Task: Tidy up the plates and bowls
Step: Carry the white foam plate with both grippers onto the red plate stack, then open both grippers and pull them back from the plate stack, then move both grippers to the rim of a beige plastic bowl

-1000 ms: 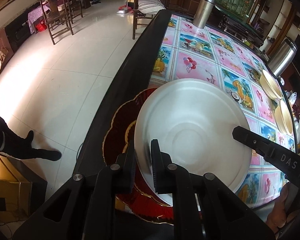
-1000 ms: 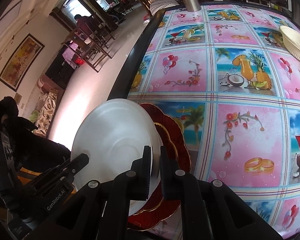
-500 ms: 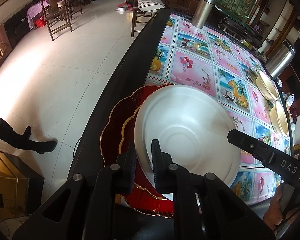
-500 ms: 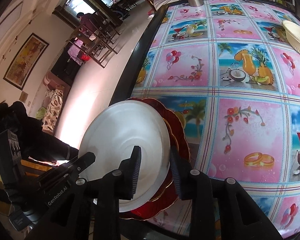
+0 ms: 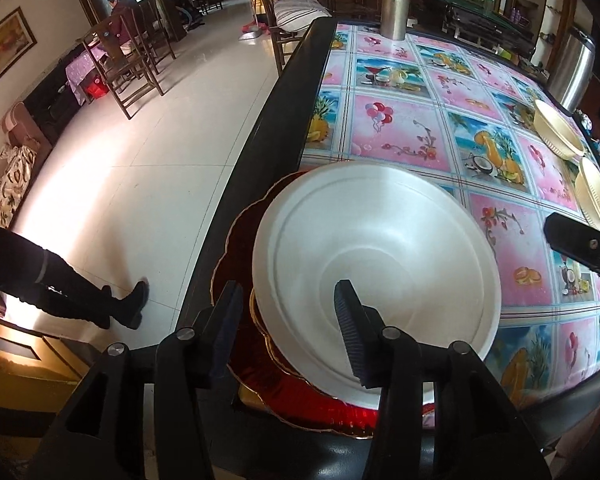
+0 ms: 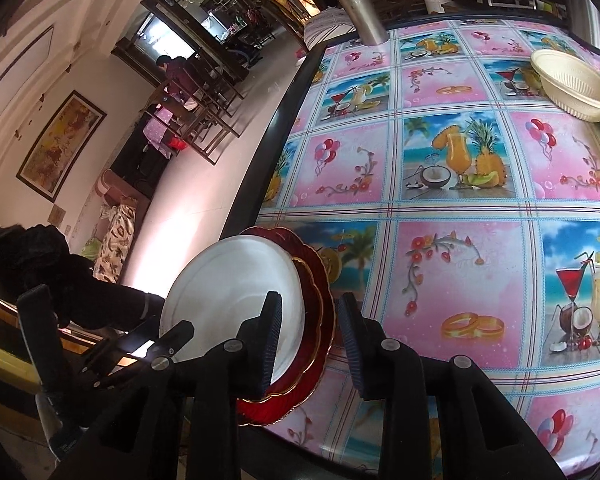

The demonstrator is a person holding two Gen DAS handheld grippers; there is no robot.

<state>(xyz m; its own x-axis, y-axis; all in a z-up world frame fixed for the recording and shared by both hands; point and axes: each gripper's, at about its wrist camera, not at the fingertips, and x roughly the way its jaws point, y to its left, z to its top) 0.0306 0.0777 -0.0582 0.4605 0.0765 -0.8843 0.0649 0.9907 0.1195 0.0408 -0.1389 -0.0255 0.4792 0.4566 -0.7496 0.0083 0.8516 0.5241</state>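
1. The left gripper point(image 5: 288, 304) has its jaws opening; the near-left rim of the white plate point(image 5: 380, 248) lies between them, and the pads stand clear of it on both sides
2. The right gripper point(image 6: 309, 330) has its jaws parted and gripping nothing; the right edge of the white plate point(image 6: 228, 292) and the red rims beneath it sit in the gap, with neither pad pressing on them
3. The white plate rests on top of a stack of red scalloped plates with gold edges point(image 5: 240, 240), at the near left corner of the surface point(image 5: 400, 136), right against its dark border
4. The surface carries a pink and blue tablecloth printed with fruit, drinks and balloons
5. Two cream bowls point(image 5: 558, 128) sit well apart from the stack, toward the far right edge; one of them point(image 6: 572, 80) shows clearly from the right wrist view
6. A steel cylinder point(image 5: 394, 4) stands at the far end of the surface
7. On the tiled floor point(image 5: 140, 160) to the left, a dark boot point(image 5: 128, 308) stands near the surface
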